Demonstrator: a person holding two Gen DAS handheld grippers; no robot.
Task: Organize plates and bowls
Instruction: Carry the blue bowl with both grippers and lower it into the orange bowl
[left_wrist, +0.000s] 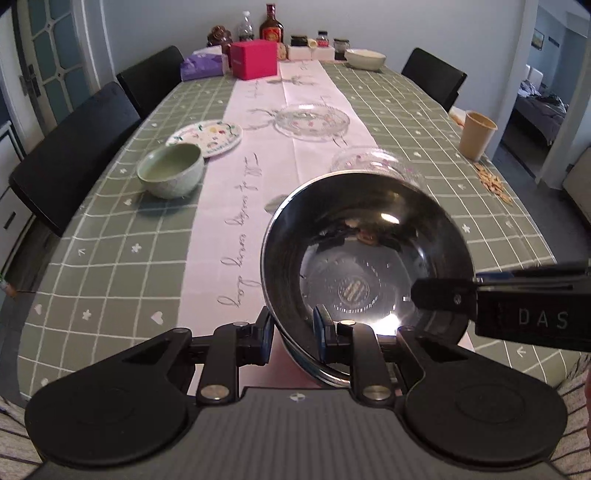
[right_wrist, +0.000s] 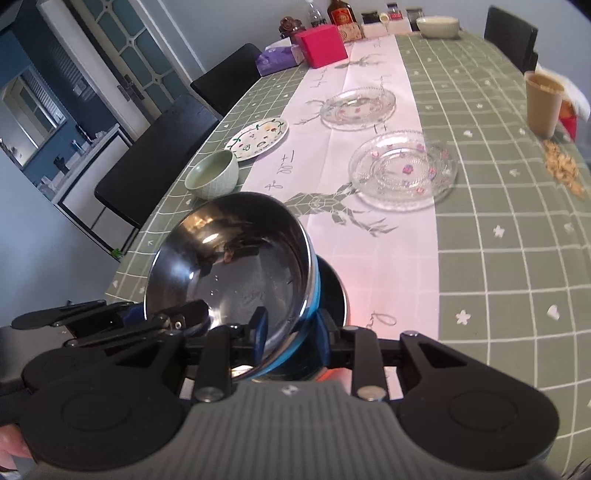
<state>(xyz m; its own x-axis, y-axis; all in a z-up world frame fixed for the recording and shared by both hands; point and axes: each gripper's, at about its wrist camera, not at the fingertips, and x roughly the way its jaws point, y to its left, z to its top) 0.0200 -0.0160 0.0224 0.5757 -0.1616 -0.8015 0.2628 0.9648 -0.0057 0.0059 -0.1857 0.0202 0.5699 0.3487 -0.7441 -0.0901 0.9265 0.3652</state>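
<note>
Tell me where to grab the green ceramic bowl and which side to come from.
Grip the green ceramic bowl by its rim, one finger inside and one outside. It stands upright and looks empty, with an open mouth and a wall too wide to span. Come from the near side, over the white runner: the floral plate lies close behind it. Both tools hold the steel bowl, so free one first.

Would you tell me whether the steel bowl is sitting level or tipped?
Tipped. The steel bowl has its rim slanted toward both cameras, with the left gripper and right gripper each pinching its edge.
</note>
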